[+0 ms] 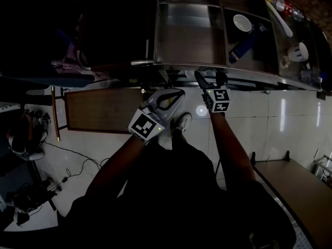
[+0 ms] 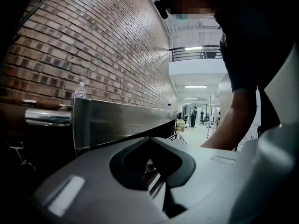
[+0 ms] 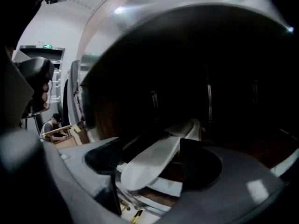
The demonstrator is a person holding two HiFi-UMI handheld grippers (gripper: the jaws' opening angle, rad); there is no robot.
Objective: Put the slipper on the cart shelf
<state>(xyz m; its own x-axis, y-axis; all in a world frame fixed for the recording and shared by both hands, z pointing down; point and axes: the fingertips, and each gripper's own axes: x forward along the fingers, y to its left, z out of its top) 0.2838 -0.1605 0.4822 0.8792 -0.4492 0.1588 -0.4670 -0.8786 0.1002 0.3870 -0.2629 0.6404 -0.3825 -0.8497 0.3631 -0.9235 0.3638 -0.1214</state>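
A white slipper (image 3: 156, 157) lies tilted on a lower shelf inside the dark cart, seen only in the right gripper view. My right gripper (image 3: 154, 161) is open, its dark pads (image 3: 105, 157) wide apart on either side of the slipper and not pressing on it. In the head view the right gripper (image 1: 210, 78) reaches under the steel cart top's (image 1: 187, 35) front edge, which hides the slipper. My left gripper (image 1: 179, 93) hovers just left of it, in front of the cart, its fingers meeting at the tip with nothing held. The left gripper (image 2: 154, 167) faces along the cart's steel rail (image 2: 121, 120).
On the cart top are a white bowl (image 1: 242, 22), a blue object (image 1: 244, 45), a cup (image 1: 300, 51) and glassware. A brown board (image 1: 104, 110) stands on the tiled floor at left, a wooden table (image 1: 301, 191) at lower right. A brick wall (image 2: 103, 45) runs behind the cart.
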